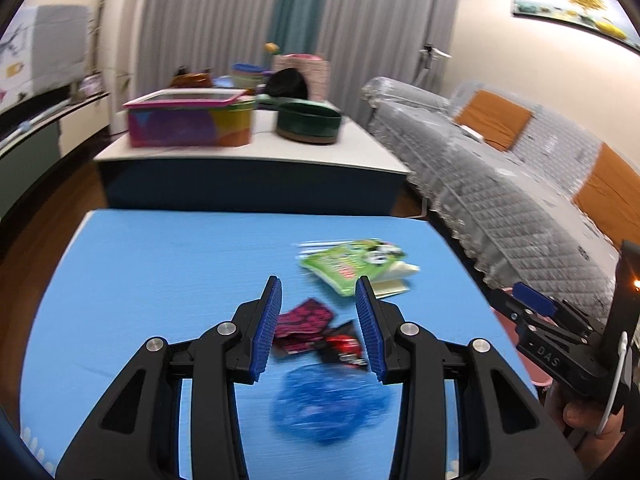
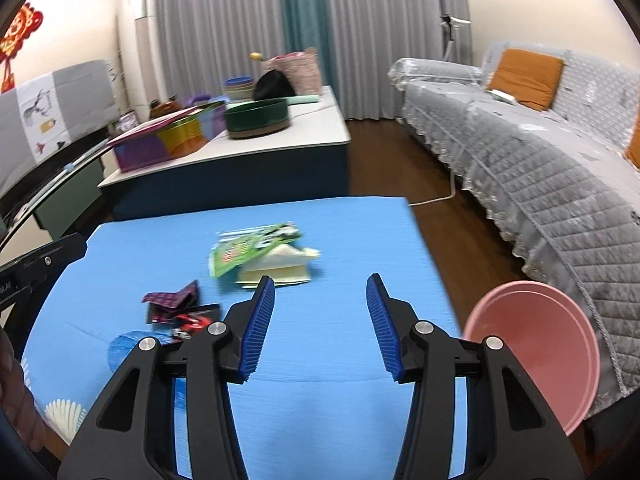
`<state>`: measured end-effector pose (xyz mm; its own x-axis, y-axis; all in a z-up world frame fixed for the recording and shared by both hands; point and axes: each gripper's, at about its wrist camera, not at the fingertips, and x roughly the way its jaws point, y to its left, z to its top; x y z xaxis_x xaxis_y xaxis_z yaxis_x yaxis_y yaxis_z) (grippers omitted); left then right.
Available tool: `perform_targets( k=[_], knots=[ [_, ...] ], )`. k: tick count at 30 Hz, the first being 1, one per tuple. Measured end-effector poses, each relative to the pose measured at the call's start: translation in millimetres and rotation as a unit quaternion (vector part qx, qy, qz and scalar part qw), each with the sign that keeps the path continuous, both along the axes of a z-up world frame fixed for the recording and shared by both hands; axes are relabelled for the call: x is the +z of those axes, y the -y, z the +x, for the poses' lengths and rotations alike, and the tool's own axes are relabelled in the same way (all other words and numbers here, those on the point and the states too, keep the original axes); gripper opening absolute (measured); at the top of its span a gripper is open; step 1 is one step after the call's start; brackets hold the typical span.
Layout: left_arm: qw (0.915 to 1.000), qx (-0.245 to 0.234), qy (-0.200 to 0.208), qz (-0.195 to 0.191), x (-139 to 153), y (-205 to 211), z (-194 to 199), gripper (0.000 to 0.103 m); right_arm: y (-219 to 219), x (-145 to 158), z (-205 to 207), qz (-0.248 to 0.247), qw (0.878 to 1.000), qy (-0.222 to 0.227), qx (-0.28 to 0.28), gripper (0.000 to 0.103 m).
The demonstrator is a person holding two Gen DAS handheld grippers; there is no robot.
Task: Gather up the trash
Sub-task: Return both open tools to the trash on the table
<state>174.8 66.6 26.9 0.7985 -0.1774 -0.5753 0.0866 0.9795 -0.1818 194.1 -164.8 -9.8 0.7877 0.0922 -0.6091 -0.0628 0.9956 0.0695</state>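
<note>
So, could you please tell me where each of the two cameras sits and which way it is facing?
Left wrist: sits on the left gripper, looking down over the blue table at wrappers; the right gripper and a hand show at right.
Right wrist: sits on the right gripper, facing the same table, a pink basin at right; the left gripper shows at the left edge.
Shared: green packet, sofa.
</note>
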Motion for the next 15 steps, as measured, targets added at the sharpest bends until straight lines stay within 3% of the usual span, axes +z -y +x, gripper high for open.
perform_targets(
  k=[6, 15],
  knots=[
    [0.9995, 0.032, -0.006, -0.003, -5.8, -30.0, -2.5, 0.038, -36.8, -12.1, 7.8, -0.001, 0.999, -0.016, 0.032, 0.048],
    [0.9990, 0.043, -0.013, -0.006, -13.6, -49.2, -1.7, 0.038, -77.5, -38.1, 19.8, -0.007, 0.996, -0.050, 0.076, 0.050]
  ],
)
